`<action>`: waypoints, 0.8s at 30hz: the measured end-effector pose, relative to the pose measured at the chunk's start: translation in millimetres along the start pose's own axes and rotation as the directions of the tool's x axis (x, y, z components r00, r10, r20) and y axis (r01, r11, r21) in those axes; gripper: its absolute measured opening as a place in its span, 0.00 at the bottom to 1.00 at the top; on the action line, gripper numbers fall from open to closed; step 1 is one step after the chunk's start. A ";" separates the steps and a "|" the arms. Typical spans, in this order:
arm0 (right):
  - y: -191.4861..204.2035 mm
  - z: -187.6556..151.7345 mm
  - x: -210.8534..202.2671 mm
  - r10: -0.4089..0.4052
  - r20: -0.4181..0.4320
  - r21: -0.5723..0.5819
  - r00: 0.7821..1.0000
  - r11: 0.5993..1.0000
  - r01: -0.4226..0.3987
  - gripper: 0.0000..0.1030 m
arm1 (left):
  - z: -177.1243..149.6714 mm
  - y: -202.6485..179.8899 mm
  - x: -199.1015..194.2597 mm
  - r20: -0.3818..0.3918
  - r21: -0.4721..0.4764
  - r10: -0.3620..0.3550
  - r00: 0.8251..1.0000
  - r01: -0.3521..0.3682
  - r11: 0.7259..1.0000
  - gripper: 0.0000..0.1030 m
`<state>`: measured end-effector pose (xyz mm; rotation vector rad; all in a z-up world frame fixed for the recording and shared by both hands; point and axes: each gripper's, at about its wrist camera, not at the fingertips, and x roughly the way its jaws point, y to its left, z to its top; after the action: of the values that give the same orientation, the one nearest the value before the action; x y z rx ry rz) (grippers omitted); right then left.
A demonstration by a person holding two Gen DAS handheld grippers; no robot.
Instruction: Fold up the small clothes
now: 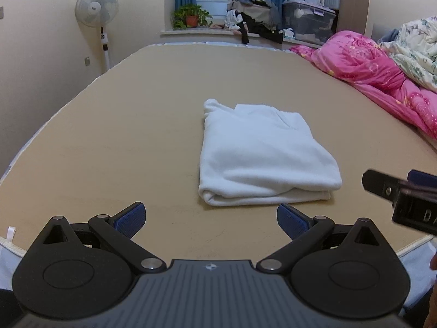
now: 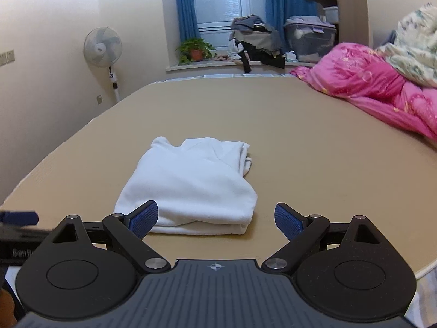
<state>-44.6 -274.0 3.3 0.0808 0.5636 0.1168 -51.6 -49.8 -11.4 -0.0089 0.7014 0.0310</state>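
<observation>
A white garment [image 1: 262, 155] lies folded into a compact rectangle on the tan bed surface [image 1: 123, 142]; it also shows in the right wrist view [image 2: 191, 186]. My left gripper [image 1: 211, 218] is open and empty, just short of the garment's near fold. My right gripper [image 2: 217, 220] is open and empty, its left finger pad [image 2: 143, 218] in front of the garment's near edge. The right gripper shows at the right edge of the left wrist view [image 1: 404, 194]. Part of the left gripper shows at the left edge of the right wrist view [image 2: 19, 218].
A pink quilt [image 1: 377, 73] and a floral quilt [image 1: 415, 46] are piled on the bed's right side. A standing fan [image 1: 98, 13] is by the left wall. The far windowsill holds a potted plant [image 1: 191, 16], piled clothes [image 1: 254, 13] and a storage box [image 1: 308, 19].
</observation>
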 end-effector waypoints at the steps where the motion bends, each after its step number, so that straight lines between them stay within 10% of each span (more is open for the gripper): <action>1: -0.5 0.0 -0.2 -0.003 -0.001 -0.002 1.000 1.000 0.003 0.90 | 0.0 -0.3 -1.1 0.005 -0.001 0.000 1.000 0.000 1.000 0.99; 24: 7.9 -3.4 -0.6 0.014 -0.013 -0.033 1.000 0.999 -0.014 0.90 | -2.7 4.3 -7.1 0.008 0.025 -0.013 1.000 0.013 1.000 0.99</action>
<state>-47.7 -266.1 1.6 0.0522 0.5740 0.1402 -58.9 -45.7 -8.8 0.0102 0.6932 0.0096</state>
